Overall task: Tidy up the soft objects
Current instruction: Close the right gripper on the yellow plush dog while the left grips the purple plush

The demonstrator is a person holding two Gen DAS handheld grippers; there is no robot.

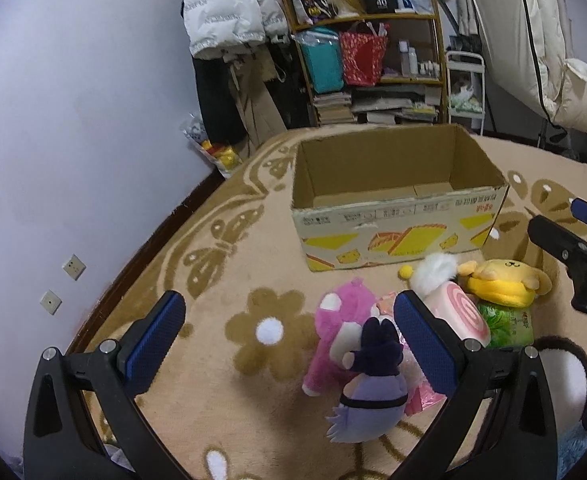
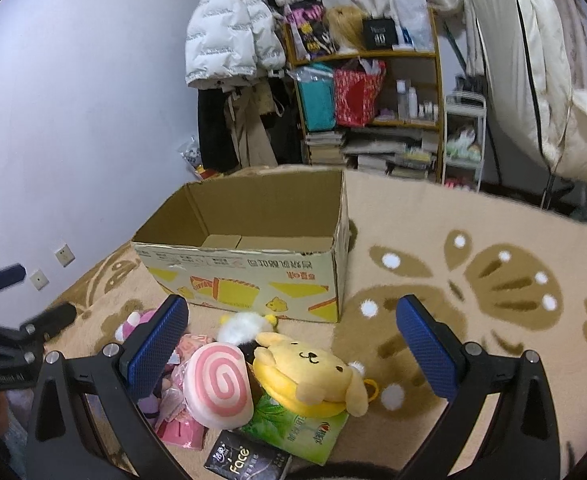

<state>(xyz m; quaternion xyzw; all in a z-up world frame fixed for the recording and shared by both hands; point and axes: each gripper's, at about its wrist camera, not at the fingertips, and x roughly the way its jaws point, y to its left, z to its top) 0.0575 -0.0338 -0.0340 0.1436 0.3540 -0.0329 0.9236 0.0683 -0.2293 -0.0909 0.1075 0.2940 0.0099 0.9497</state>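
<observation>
- Evidently the sorting is only starting: the open brown cardboard box with yellow print (image 1: 393, 216) sits bare inside on the beige flower-patterned carpet (image 1: 221, 280).
- Leftmost, the left hand-held gripper (image 1: 289, 344) hovers with its jaws spread wide and nothing between them, above the pink plush bear (image 1: 341, 320) and the purple dark-haired plush doll (image 1: 369, 384).
- Further right lie the pink spiral roll cushion (image 2: 219, 390) and the yellow plush dog (image 2: 313, 372), in front of the box.
- Rightmost, the right hand-held gripper (image 2: 293, 348) is likewise spread and empty; next, one should descend and close on a toy.
</observation>
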